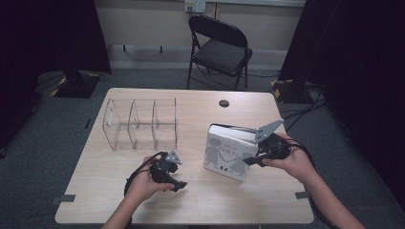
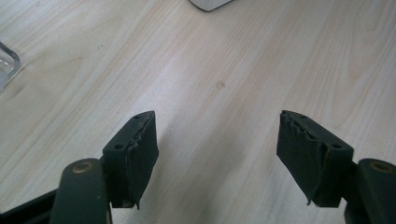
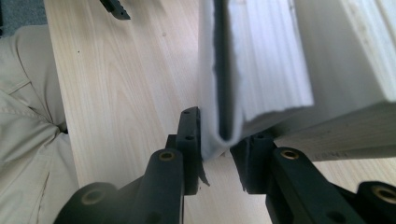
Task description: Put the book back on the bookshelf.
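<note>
A white book (image 1: pixel 228 152) stands tilted on the right half of the wooden surface (image 1: pixel 191 200), its front cover with grey figures facing the person and its upper edge leaning away. The right hand-held gripper (image 1: pixel 252 160) is clenched on the book's right edge; in the right gripper view its two black jaws press from either side on the cover (image 3: pixel 210 116) near the bottom corner, with the page block (image 3: pixel 266 60) fanning slightly open beside it. The right hand (image 1: pixel 291 160) holds that tool, its grey three-cornered plate rising above the book's top.

The left hand-held gripper (image 1: pixel 177 185) sits released near the front of the surface, well apart from the book; in its own view (image 2: pixel 217 154) the jaws stand wide with bare wood between them, a book corner (image 2: pixel 210 3) far ahead and the edge of a clear container (image 2: pixel 7 65) at the far left. The left hand (image 1: pixel 143 183) grips it, cable looping behind.

A clear plastic organiser (image 1: pixel 141 125) with three compartments stands on the left half of the surface, to the left of the book and beyond the left tool; the compartments look empty. Nothing lies between the book and the organiser. A small dark round hole (image 1: pixel 224 103) marks the far edge of the surface. Beyond it a black folding chair (image 1: pixel 219 47) stands on grey carpet, with dark curtains on both sides
</note>
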`<state>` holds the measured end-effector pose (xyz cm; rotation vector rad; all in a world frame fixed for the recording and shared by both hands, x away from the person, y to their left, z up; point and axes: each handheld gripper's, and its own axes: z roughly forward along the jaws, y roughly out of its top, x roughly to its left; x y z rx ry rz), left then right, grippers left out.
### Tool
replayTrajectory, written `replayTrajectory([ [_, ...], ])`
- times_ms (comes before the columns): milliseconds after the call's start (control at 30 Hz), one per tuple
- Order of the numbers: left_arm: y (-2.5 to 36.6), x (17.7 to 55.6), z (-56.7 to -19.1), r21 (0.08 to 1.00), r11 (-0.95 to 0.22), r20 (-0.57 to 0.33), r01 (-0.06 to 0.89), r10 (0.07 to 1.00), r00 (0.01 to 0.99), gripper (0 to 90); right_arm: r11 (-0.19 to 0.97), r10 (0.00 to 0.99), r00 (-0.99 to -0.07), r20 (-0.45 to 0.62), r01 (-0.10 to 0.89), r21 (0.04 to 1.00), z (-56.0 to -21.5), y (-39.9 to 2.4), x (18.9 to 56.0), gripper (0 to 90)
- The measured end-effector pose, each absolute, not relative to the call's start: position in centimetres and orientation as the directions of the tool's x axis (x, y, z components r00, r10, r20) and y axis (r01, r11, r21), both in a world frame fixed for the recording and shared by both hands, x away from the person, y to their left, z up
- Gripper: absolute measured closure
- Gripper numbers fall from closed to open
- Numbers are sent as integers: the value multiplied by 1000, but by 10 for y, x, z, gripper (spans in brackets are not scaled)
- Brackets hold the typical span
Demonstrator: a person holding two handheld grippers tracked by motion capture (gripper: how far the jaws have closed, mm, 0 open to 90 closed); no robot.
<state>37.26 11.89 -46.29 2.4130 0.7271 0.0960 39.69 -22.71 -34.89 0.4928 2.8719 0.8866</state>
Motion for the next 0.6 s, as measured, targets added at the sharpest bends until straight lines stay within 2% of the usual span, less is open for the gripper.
replayTrajectory([
  [600,110,388,-442,553,-684,-106,475,508,855,261,749,358,-933,23,302,590,-351,-233,400,663],
])
